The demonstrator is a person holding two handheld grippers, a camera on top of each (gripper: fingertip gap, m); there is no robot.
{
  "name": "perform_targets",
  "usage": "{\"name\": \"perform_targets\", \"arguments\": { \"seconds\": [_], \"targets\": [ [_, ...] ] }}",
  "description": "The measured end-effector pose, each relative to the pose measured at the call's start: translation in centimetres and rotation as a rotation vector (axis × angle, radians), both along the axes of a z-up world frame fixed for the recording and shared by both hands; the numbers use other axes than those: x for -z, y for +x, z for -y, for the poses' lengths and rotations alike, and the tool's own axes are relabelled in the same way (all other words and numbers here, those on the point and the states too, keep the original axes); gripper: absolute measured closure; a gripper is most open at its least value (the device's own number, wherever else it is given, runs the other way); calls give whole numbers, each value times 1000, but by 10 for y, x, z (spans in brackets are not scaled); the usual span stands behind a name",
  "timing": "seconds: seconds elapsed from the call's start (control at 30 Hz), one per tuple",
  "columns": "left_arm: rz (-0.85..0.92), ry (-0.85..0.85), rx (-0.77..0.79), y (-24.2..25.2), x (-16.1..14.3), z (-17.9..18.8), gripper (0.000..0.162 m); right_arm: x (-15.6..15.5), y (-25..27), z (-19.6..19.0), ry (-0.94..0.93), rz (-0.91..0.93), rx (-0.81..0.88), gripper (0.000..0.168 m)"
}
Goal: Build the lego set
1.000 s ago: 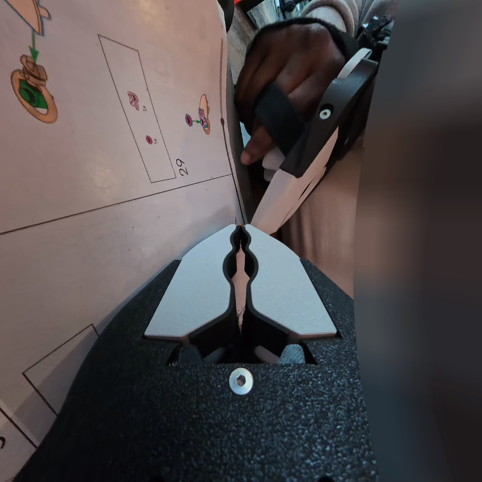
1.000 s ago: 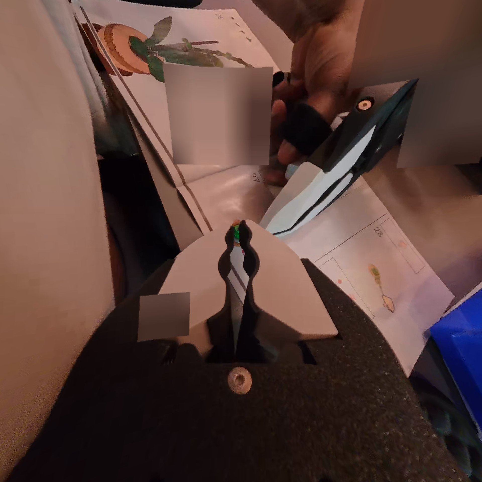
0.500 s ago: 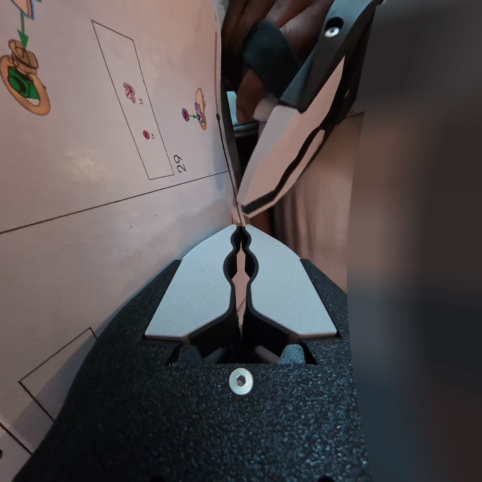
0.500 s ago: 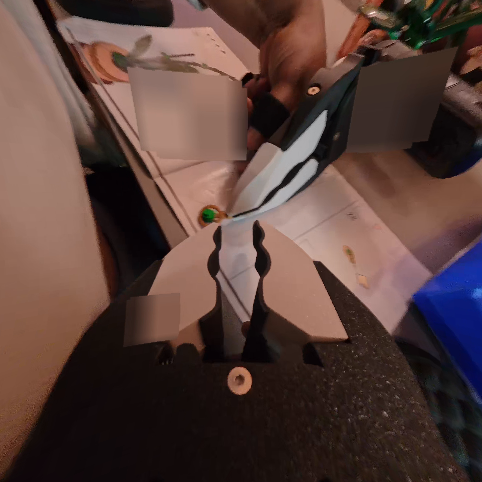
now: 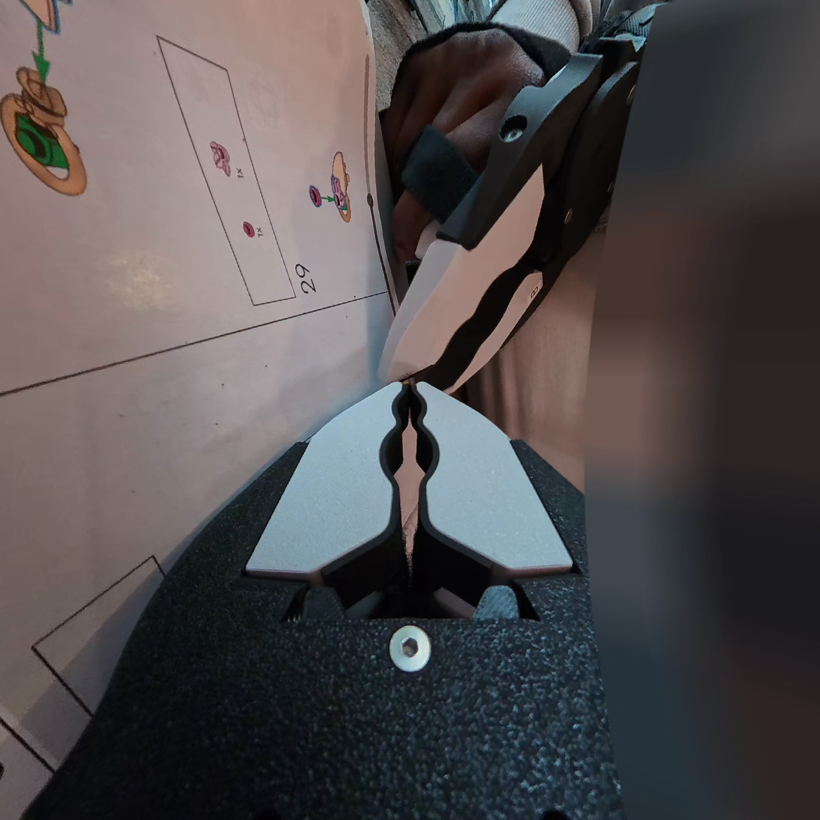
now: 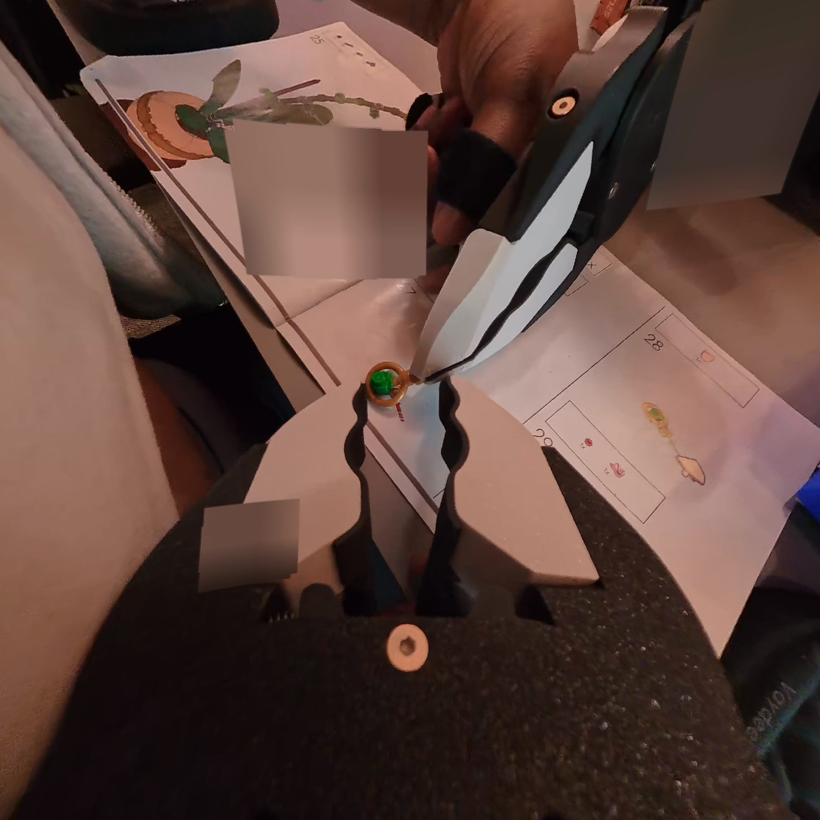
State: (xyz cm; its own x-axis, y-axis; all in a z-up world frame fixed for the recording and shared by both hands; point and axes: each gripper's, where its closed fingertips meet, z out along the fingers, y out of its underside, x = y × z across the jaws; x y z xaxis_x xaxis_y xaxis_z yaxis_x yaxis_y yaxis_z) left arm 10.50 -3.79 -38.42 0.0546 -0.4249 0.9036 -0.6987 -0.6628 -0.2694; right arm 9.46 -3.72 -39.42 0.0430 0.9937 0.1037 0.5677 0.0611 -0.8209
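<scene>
A small gold ring piece with a green stud (image 6: 384,385) is pinched at its edge in the tips of my left gripper (image 6: 421,378), which is shut on it. In the left wrist view only a sliver of the piece (image 5: 406,380) shows at my shut left gripper's (image 5: 409,390) tips. My right gripper (image 6: 401,392) is open and empty, its fingers just below the ring, one on each side. It also shows in the left wrist view (image 5: 423,377), tips almost touching the left gripper's tips.
The open instruction booklet (image 6: 577,399) lies under both grippers and fills the left of the left wrist view (image 5: 177,355). The person's beige clothing (image 6: 66,399) is close on the left. A blue object (image 6: 808,483) sits at the right edge. My two grippers' fingertips are within a few centimetres of each other.
My right gripper was shut at the ring piece, then opened and let it go. The piece stays in my left gripper. The right gripper drew back slightly.
</scene>
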Motion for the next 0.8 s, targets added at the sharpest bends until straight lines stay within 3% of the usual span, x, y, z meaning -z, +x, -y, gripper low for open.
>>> {"name": "perform_targets", "arguments": {
  "seconds": [0.53,0.77,0.8],
  "targets": [
    [-1,1,1,0,1,0,162,-1,3,3,-131,-3,-21,138],
    [0,2,1,0,1,0,162,-1,3,2,-118,1,-20,147],
    [0,1,1,0,0,0,162,-4,4,0,-97,-13,-14,158]
  ]
}}
